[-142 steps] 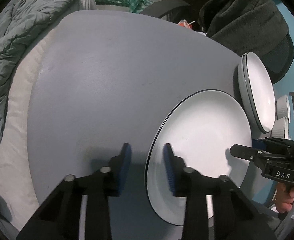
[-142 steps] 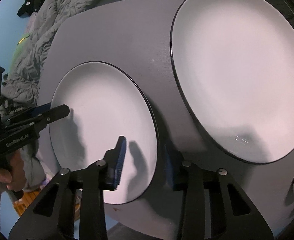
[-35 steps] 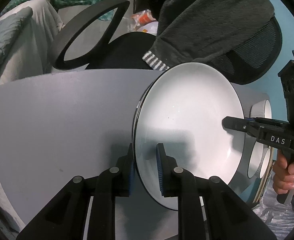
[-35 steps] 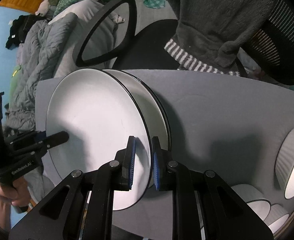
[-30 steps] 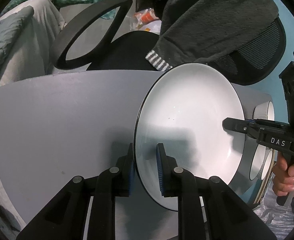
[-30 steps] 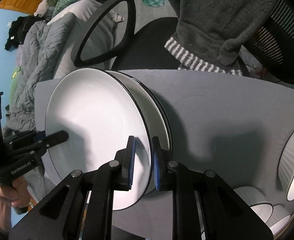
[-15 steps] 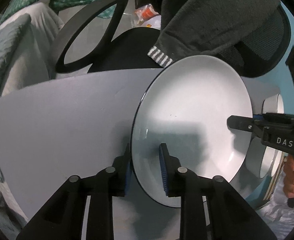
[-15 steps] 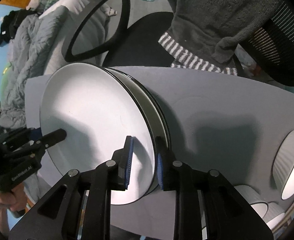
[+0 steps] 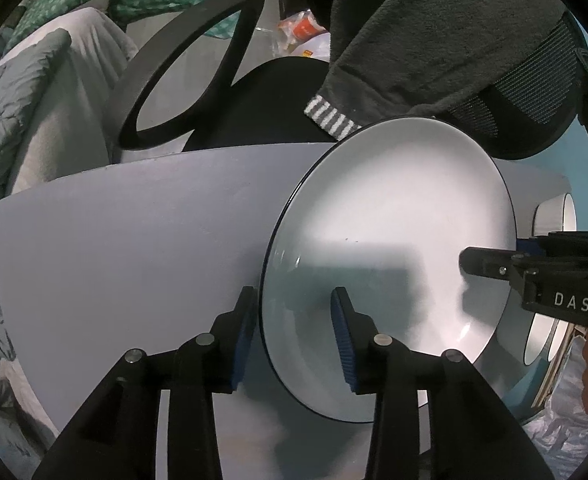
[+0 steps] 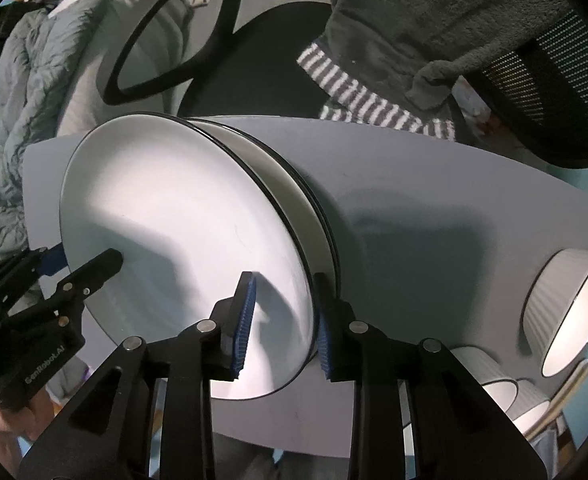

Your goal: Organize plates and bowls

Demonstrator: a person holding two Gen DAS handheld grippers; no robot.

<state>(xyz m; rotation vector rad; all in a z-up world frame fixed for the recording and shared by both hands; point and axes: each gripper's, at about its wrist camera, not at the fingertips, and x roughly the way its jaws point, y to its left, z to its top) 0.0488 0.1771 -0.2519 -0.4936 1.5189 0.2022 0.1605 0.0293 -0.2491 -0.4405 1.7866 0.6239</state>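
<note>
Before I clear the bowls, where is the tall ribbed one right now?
The tall ribbed bowl stands at the right side of the right wrist view, on the grey table, apart from the stacked plates, with smaller ribbed bowls just below it.

"DAS" on right gripper (image 9: pixel 490 264), "GenRobot.AI" on left gripper (image 10: pixel 93 268)

glossy white glazed plate (image 9: pixel 394 216), matt grey table (image 9: pixel 133 240), ribbed bowl (image 10: pixel 566 308), fuzzy dark cloth (image 9: pixel 434 40)
</note>
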